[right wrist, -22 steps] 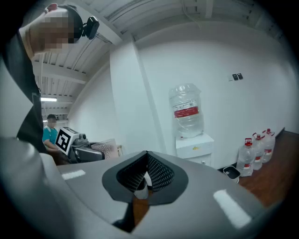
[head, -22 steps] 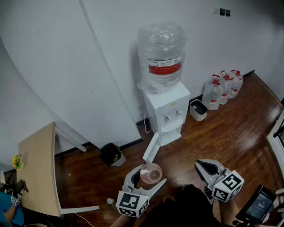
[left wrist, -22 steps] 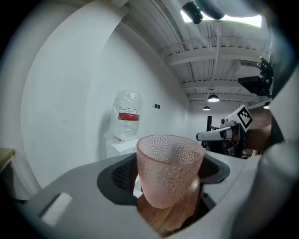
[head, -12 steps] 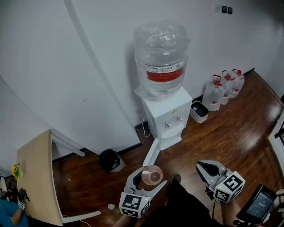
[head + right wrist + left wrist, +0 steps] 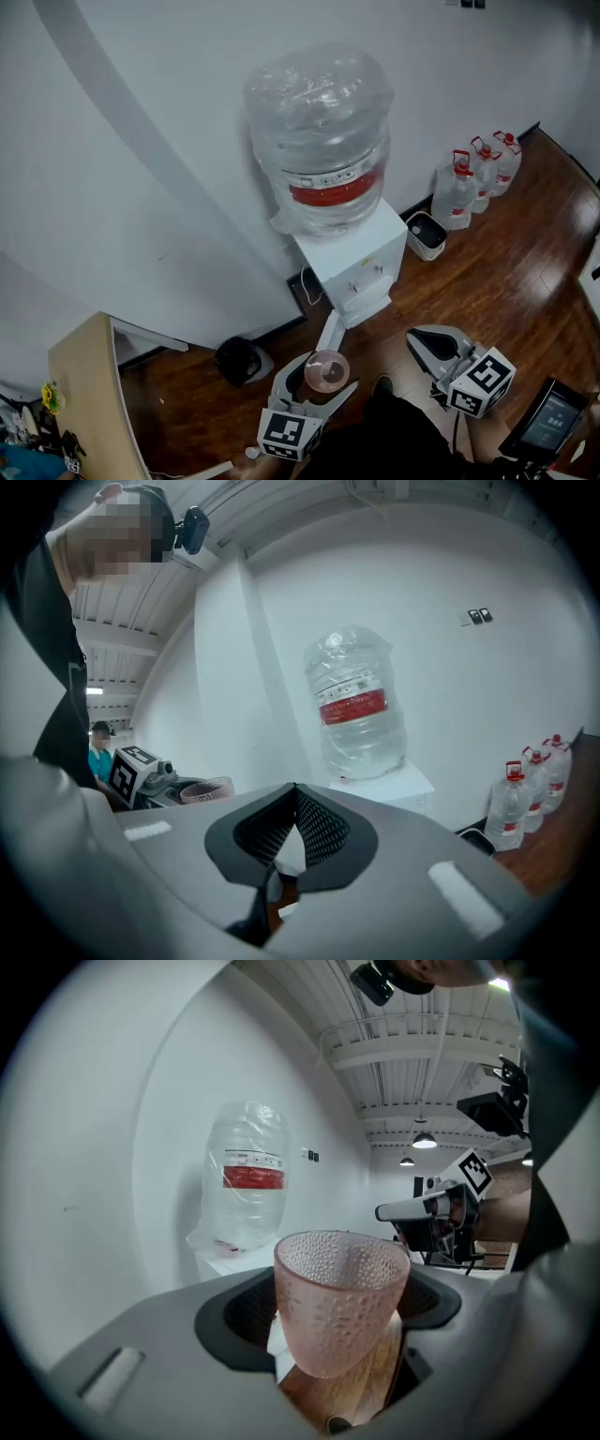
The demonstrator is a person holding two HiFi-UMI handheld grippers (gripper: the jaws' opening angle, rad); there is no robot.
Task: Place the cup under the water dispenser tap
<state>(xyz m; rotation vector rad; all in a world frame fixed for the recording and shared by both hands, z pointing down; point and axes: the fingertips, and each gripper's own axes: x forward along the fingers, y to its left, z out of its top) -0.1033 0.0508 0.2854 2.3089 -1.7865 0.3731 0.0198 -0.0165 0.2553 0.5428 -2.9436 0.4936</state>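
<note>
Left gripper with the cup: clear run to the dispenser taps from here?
Probably yes. The left gripper holds the cup facing the dispenser, with only floor between it and the taps. The white panel hanging open at its base may need skirting; the right gripper sits aside.

Wood floor (image 5: 511, 281): dispenser (image 5: 361, 253), jugs (image 5: 483, 173), black bin (image 5: 238, 361).

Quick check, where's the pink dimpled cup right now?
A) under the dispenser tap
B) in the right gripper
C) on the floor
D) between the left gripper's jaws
D: the pink dimpled cup is gripped between the jaws of the left gripper, short of the white water dispenser.
</note>
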